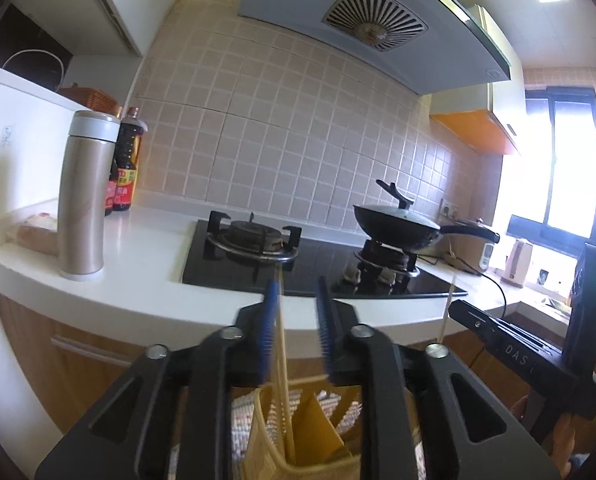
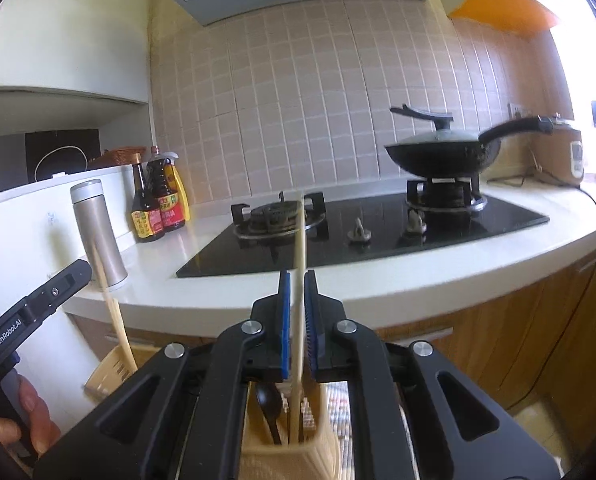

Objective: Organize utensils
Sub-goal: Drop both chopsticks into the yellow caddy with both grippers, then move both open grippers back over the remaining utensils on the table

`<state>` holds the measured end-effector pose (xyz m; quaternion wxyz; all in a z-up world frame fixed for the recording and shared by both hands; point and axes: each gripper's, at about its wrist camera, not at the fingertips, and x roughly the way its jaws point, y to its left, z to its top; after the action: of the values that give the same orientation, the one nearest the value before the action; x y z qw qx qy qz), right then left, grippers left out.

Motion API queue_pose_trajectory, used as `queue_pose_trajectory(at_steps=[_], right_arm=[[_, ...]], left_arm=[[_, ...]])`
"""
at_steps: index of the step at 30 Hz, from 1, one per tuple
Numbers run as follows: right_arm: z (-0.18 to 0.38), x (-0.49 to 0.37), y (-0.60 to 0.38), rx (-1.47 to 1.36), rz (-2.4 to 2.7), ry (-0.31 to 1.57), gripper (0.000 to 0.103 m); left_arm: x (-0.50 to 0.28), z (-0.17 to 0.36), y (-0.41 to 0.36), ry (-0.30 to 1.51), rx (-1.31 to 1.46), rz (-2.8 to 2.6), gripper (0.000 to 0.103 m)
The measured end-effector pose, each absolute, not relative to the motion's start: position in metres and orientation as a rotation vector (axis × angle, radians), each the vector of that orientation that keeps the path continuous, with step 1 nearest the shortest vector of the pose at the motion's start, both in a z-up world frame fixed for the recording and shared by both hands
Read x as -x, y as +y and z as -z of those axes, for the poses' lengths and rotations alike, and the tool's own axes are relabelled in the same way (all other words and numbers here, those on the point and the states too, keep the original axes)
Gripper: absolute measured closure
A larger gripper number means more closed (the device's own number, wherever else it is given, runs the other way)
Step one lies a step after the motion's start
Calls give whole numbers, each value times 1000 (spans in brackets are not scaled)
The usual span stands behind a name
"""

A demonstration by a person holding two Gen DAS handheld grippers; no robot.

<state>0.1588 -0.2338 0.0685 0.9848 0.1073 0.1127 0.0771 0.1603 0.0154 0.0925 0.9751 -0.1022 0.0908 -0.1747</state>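
1. Below both grippers sit beige utensil holders: under my left gripper (image 1: 296, 320) a holder (image 1: 298, 452) with a chopstick (image 1: 284, 380) standing in it; under my right gripper (image 2: 296, 320) another holder view (image 2: 290, 456) with a black spoon (image 2: 268, 404) inside.
2. My left fingers stand moderately apart; the chopstick leans against the left pad (image 1: 268, 332), apparently not clamped.
3. My right fingers are narrowed around a second chopstick (image 2: 299, 280); whether they truly pinch it, I cannot tell.
4. Risk, as I judge it: letting go off-centre could tip a stick out over the holder rim, or it could jam against the spoon.
5. Beyond, the white counter (image 1: 158, 280) edge and hob (image 2: 337, 232) lie ahead; open room remains above the holders, with the steel flask (image 1: 84, 196) well apart.
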Motion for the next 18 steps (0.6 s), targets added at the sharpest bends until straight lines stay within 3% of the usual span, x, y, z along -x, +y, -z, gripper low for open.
queue_pose_trajectory(at_steps=[6,8,11,18], right_arm=[[-71,-131,-247,-251,-195,273,77],[-74,-118,-250,-258,-200,282,49],[-81,-98,-251,-235,-193,288,47],[-96,-57,-241,-167,-192,359,47]], left_arm=[[-137,-96,33,212,244,389,51],[-126,-99,41,222,264,404,45],[-110,-106,44,235,242,426,36],[-70,-123,48,250,201,430,32]])
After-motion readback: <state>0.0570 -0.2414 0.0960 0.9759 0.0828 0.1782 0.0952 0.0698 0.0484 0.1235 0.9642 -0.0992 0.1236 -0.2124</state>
